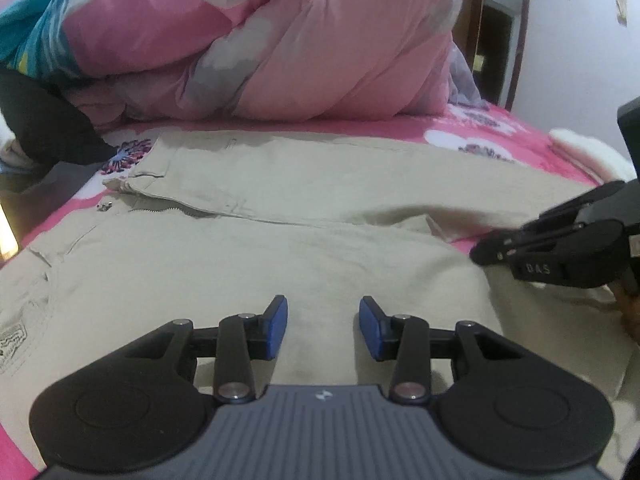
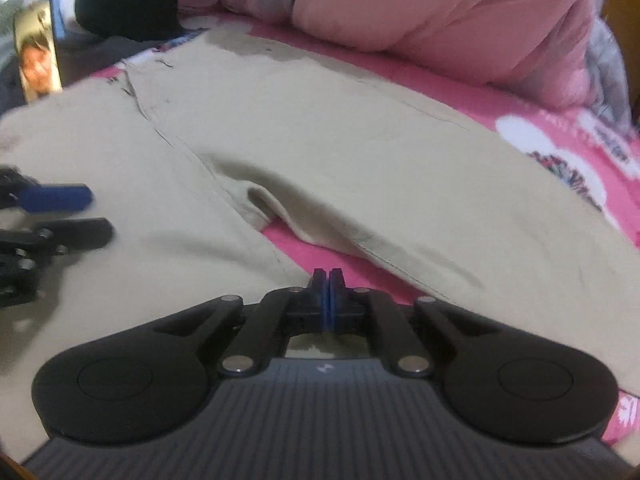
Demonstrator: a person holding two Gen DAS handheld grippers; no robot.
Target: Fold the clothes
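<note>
A bed (image 1: 460,128) with a pink flowered sheet carries a heaped pink quilt (image 1: 320,40) along its far edge. Behind stands a white wall (image 1: 568,60).

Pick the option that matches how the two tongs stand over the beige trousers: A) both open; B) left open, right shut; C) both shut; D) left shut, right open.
B: the left tongs show a wide gap between their blue pads above the beige trousers, while the right tongs have their pads pressed together.

- The beige trousers (image 1: 280,184) run past the left edge and under the left hand-held gripper (image 1: 323,326).
- The right hand-held gripper (image 2: 329,280) has its blue pads pressed together; whether cloth is pinched between them can't be told.
- A black garment (image 1: 44,120) is cut off at the edge.
</note>
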